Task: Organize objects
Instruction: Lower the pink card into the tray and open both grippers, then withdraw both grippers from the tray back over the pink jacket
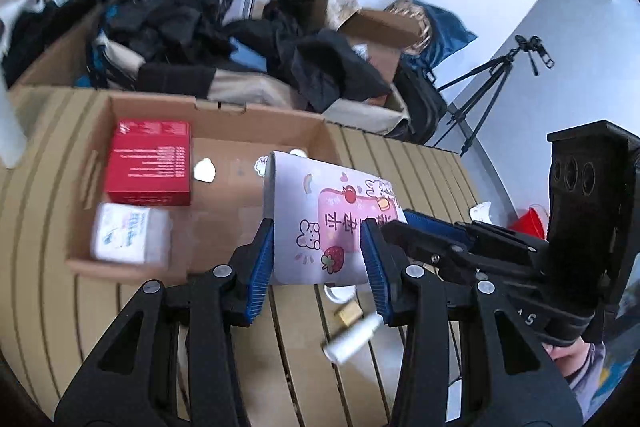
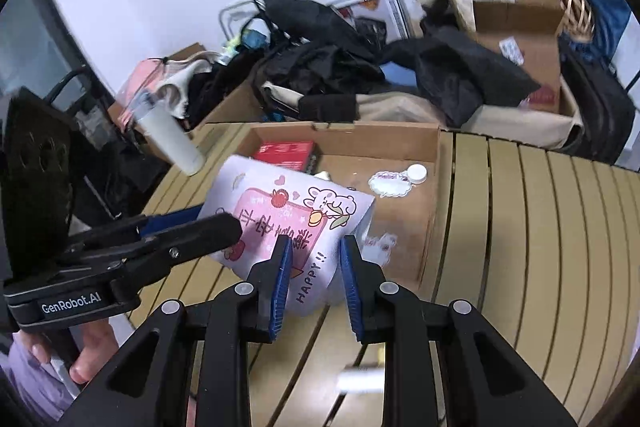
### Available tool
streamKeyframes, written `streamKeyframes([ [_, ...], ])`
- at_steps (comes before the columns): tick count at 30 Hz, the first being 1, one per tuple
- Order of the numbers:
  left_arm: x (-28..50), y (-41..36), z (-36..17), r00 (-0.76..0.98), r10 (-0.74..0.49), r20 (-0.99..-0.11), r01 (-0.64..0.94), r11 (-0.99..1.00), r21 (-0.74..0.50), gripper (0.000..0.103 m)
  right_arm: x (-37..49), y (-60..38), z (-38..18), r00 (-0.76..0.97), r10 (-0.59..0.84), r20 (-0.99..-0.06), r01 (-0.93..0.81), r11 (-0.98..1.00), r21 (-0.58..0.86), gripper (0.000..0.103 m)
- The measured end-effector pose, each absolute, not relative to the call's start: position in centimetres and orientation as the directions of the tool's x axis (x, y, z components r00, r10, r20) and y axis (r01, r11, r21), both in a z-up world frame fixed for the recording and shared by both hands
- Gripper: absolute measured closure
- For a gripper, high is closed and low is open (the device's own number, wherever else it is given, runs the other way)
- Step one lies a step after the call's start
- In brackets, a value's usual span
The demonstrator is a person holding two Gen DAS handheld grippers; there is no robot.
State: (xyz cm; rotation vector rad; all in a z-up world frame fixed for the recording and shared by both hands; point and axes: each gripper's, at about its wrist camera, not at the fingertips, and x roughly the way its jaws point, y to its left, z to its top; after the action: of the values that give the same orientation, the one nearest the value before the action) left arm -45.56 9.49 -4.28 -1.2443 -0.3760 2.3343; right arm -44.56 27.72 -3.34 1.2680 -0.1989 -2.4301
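Note:
A white gift box point(image 1: 320, 223) with pink cartoon bunny and strawberry print is held above the slatted table, at the near edge of an open cardboard tray point(image 1: 224, 123). My left gripper point(image 1: 318, 259) is shut on the gift box across its width. My right gripper point(image 2: 314, 279) is shut on the box's lower corner point(image 2: 316, 267); the box also shows in the right wrist view point(image 2: 288, 215), with the left gripper's finger point(image 2: 192, 231) against its left side. The tray point(image 2: 434, 187) holds a red box point(image 1: 150, 161) and a white box point(image 1: 128, 233).
A small white tube point(image 1: 352, 339) and a brass padlock point(image 1: 348, 313) lie on the slatted table point(image 1: 48, 307) under the grippers. Stickers point(image 2: 390, 183) lie in the tray. A white bottle point(image 2: 168, 135) stands at the table's left. Boxes with dark clothes point(image 2: 440, 67) crowd behind. A tripod point(image 1: 492, 83) stands right.

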Motion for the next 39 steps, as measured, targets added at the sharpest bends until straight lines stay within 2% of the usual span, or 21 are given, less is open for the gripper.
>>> streamKeyframes([
  [5,-50.4,11.0,-9.4,-0.417,0.494,-0.763,-0.248,-0.869,-0.428,0.064,-50.2,28.0,-7.9,-0.436,-0.360,-0.825,0.235,-0.930,0.282,0.076],
  [11,-52.5,12.7,-15.0,-0.310,0.479,-0.821,-0.230,-0.876,-0.425,0.064,-52.9,28.7,-13.0,-0.349,-0.287,-0.892,0.187,-0.954,0.234,0.076],
  [16,-52.7,13.1,-17.0,-0.269,0.466,-0.843,-0.213,-0.882,-0.420,0.064,-53.1,28.4,-14.0,-0.326,-0.244,-0.913,0.194,-0.963,0.188,0.076],
  [20,-52.3,12.2,-16.5,-0.289,0.431,-0.855,-0.189,-0.901,-0.391,0.060,-53.4,28.6,-13.8,-0.327,-0.261,-0.908,0.176,-0.961,0.213,0.075],
  [22,-51.7,11.7,-15.1,-0.320,0.410,-0.854,-0.207,-0.910,-0.360,0.057,-53.2,28.7,-13.2,-0.334,-0.248,-0.909,0.162,-0.965,0.204,0.075],
  [25,-50.5,10.6,-11.8,-0.390,0.363,-0.846,-0.217,-0.929,-0.299,0.031,-52.3,28.6,-11.0,-0.369,-0.217,-0.904,0.154,-0.973,0.171,0.073],
  [26,-49.8,10.0,-10.3,-0.421,0.322,-0.848,-0.207,-0.944,-0.257,0.017,-51.7,28.7,-9.8,-0.385,-0.225,-0.895,0.152,-0.972,0.179,0.071],
  [27,-49.3,9.6,-9.1,-0.445,0.295,-0.846,-0.202,-0.953,-0.227,0.012,-51.2,28.7,-8.8,-0.397,-0.233,-0.888,0.154,-0.970,0.186,0.068],
  [28,-48.5,9.1,-7.9,-0.468,0.273,-0.840,-0.199,-0.959,-0.201,0.011,-50.4,28.6,-7.4,-0.415,-0.236,-0.879,0.158,-0.970,0.186,0.055],
  [29,-47.5,8.4,-6.3,-0.491,0.252,-0.834,-0.193,-0.965,-0.177,0.009,-49.8,28.5,-6.3,-0.430,-0.232,-0.872,0.160,-0.971,0.179,0.034],
  [31,-46.1,7.4,-4.2,-0.520,0.229,-0.823,-0.183,-0.971,-0.154,0.004,-48.3,28.1,-4.0,-0.466,-0.231,-0.854,0.172,-0.971,0.168,0.019],
  [39,-35.7,4.4,4.5,-0.677,0.098,-0.730,-0.141,-0.990,-0.002,0.000,-39.6,26.1,4.1,-0.576,-0.233,-0.784,0.231,-0.966,0.117,0.019],
])
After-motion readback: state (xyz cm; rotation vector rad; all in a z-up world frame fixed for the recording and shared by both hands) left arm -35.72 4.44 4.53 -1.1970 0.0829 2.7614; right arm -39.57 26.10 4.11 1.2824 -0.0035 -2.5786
